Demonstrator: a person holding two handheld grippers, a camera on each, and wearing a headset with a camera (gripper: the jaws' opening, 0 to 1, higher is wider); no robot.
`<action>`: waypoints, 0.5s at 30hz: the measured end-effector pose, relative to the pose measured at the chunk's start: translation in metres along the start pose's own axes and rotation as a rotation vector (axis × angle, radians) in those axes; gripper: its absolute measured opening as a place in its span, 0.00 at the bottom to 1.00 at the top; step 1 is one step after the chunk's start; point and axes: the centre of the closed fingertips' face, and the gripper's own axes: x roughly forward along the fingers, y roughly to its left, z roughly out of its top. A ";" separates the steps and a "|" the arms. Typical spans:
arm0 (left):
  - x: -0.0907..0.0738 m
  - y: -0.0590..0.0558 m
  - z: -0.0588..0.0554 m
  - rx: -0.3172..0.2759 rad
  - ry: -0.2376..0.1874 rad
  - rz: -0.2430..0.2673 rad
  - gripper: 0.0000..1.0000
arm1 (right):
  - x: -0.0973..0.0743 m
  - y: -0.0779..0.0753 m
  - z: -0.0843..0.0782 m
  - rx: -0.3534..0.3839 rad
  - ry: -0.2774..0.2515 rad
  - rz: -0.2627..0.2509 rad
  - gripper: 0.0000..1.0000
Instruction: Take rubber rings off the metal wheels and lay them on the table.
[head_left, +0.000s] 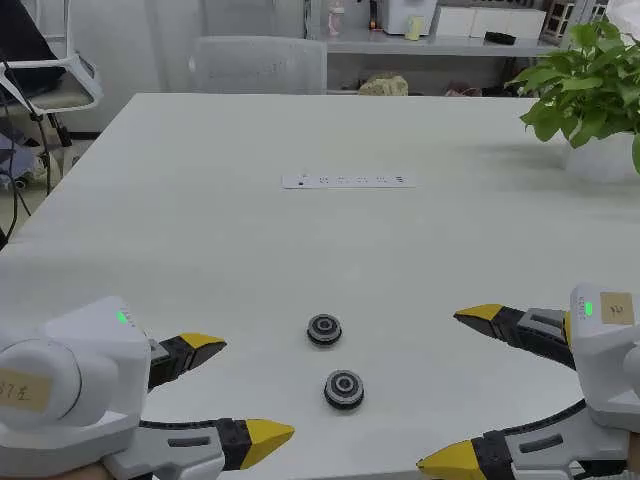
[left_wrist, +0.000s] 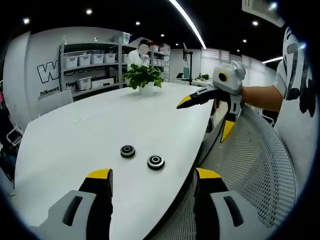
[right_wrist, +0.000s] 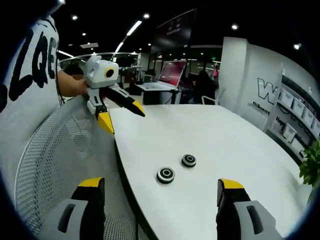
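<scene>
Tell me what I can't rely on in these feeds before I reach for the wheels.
- Near wheel and far wheel: too small in every view to tell rubber from metal.
- Left gripper and right gripper: bodies cut off by the head view's bottom edge.
- White strip on the table: markings too small to read in the head view.
- Plant: cut off by the head view's right edge.

White table (head_left: 300, 130) — shelves (left_wrist: 82, 70), ceiling spotlights (left_wrist: 89, 11)
</scene>
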 end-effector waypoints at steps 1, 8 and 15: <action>0.000 0.000 0.000 -0.001 0.000 -0.001 0.63 | 0.000 0.000 0.000 0.001 0.001 -0.001 0.92; 0.000 -0.001 0.000 -0.002 -0.001 -0.011 0.63 | 0.000 -0.003 -0.001 0.000 0.008 -0.014 0.92; 0.000 -0.001 0.000 -0.006 -0.004 -0.013 0.62 | 0.001 -0.005 -0.002 0.003 0.011 -0.019 0.91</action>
